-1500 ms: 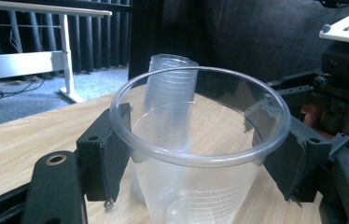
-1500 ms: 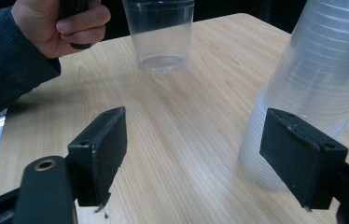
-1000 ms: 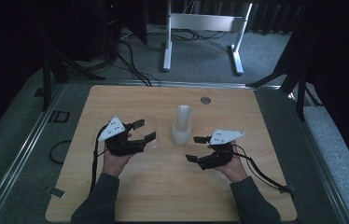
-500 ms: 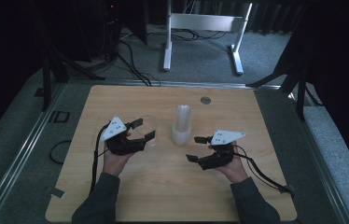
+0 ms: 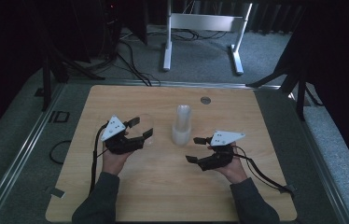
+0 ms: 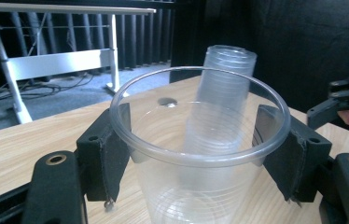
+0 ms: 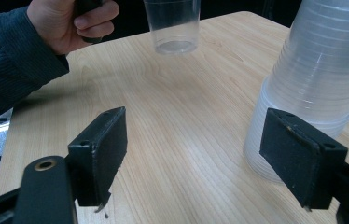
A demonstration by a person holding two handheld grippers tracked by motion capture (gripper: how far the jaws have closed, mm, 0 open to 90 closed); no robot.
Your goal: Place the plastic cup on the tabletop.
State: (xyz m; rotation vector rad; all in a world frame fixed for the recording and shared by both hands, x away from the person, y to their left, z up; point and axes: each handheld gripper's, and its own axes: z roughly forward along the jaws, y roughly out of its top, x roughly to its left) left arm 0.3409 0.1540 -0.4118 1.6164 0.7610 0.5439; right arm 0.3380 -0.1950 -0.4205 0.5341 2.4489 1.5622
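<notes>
We hold one clear cup point(image 6: 196, 154) in the left tongs point(image 5: 137, 133), and the two black pads press on its sides just under the rim, so the tongs are closed on the cup. In the high view this cup point(image 5: 147, 135) is at the left of the stack of cups point(image 5: 182, 125), near it but apart, and in the right gripper view its bottom seems close over the desk point(image 5: 130, 191); we cannot tell if it already touches the wood.

The right tongs point(image 5: 196, 150) are wide open and hold nothing. They are just beside the lower part of the stack point(image 7: 317, 79), with one pad in front of it, not touching it as far as we can see.

Compared with the pictures from a second ago, almost nothing has changed: both hands are in the same place, the cup is at the same spot and the stack stands as before. We think this is a short pause. One cup is separated from the stack, and the next step is probably to put it down on the desk and open the left tongs.
</notes>
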